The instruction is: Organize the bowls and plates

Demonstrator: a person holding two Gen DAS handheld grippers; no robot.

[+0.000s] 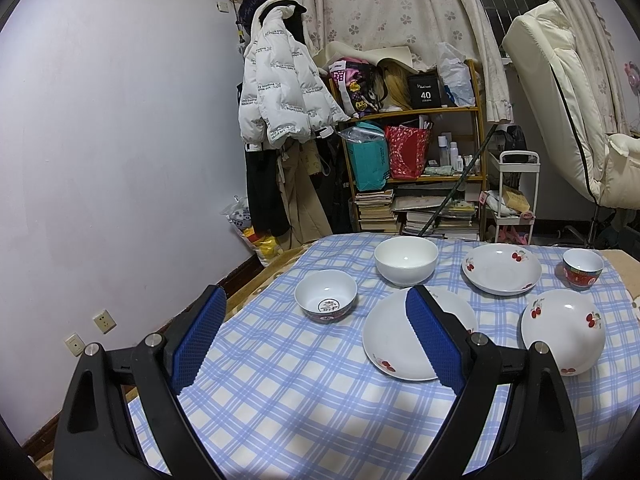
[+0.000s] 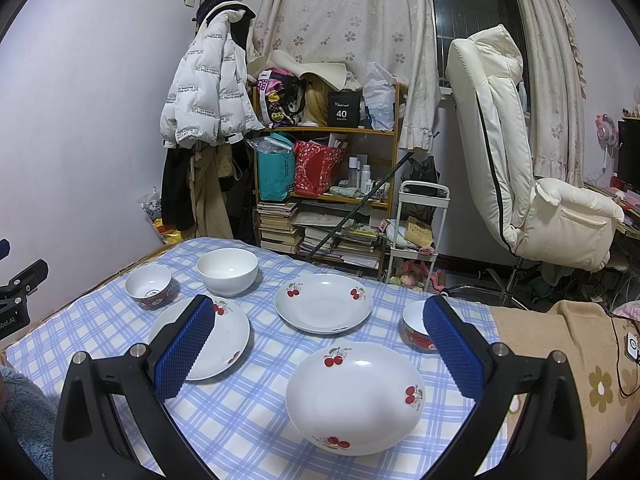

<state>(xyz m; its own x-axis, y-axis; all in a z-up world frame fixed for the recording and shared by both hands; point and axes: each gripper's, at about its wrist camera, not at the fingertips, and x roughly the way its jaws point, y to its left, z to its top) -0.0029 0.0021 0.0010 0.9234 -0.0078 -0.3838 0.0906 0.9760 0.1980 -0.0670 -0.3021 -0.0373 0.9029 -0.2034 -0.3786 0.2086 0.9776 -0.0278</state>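
Observation:
Three white cherry-print plates lie on the blue checked tablecloth: a near one (image 2: 355,396) (image 1: 563,332), a left one (image 2: 218,340) (image 1: 400,340), and a far one (image 2: 323,302) (image 1: 501,268). A plain white bowl (image 2: 227,271) (image 1: 406,266) and a small patterned bowl (image 2: 149,286) (image 1: 325,295) stand at the far left. A red bowl (image 2: 414,326) (image 1: 582,268) stands at the right. My left gripper (image 1: 314,336) is open and empty above the cloth, before the patterned bowl. My right gripper (image 2: 316,344) is open and empty above the near plate.
The table (image 2: 248,432) ends at the left towards a wall. A beige flowered blanket (image 2: 568,360) lies to the right. Behind stand a cluttered shelf (image 2: 326,168), a white trolley (image 2: 420,224) and a cream chair (image 2: 516,168). The left gripper's body (image 2: 16,292) shows at the left edge.

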